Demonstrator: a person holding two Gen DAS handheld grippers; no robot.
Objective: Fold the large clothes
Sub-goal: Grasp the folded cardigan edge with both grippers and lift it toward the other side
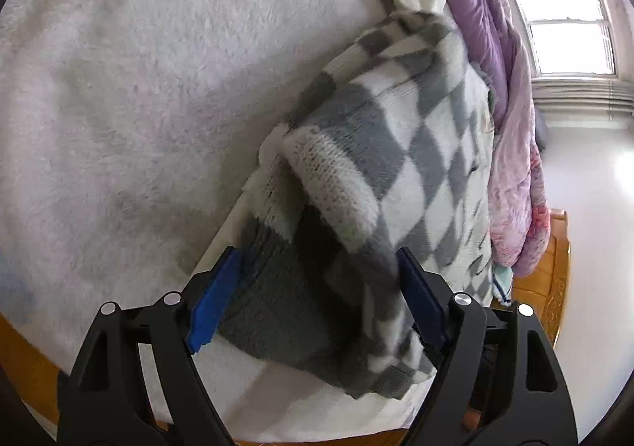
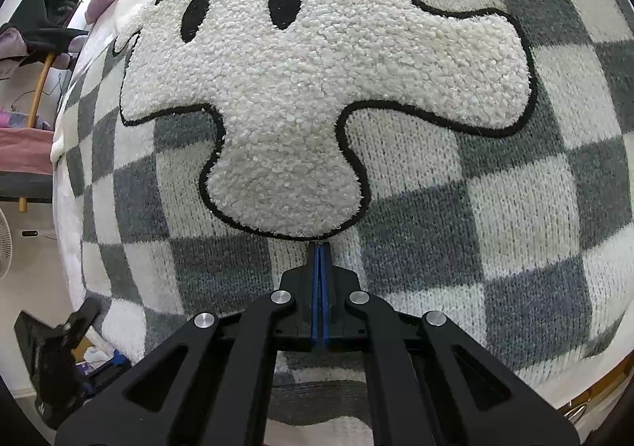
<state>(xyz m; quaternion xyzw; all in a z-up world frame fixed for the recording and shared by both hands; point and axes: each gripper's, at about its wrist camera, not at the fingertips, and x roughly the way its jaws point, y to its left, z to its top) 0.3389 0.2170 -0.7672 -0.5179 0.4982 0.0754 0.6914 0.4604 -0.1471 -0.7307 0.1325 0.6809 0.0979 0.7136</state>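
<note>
A grey-and-white checked knit sweater (image 1: 400, 153) lies on the bed over a white fleece blanket (image 1: 138, 89). Its folded sleeve end with a dark grey ribbed cuff (image 1: 285, 303) sits between the blue pads (image 1: 212, 303) of my left gripper (image 1: 317, 279). The jaws stand wide, and I see no squeeze on the knit. In the right wrist view the sweater front (image 2: 475, 208) fills the frame, with a fuzzy white cartoon patch (image 2: 317, 89) outlined in black. My right gripper (image 2: 319, 248) is shut, its tips on the knit just below the patch, with nothing visible between the pads.
A purple and pink quilt (image 1: 511, 129) is piled along the bed's far side under a window (image 1: 566, 18). The wooden bed frame (image 1: 554, 271) shows at the edges. Beside the bed stand a clothes rack with dark garments (image 2: 43, 22) and a fan (image 2: 4, 244).
</note>
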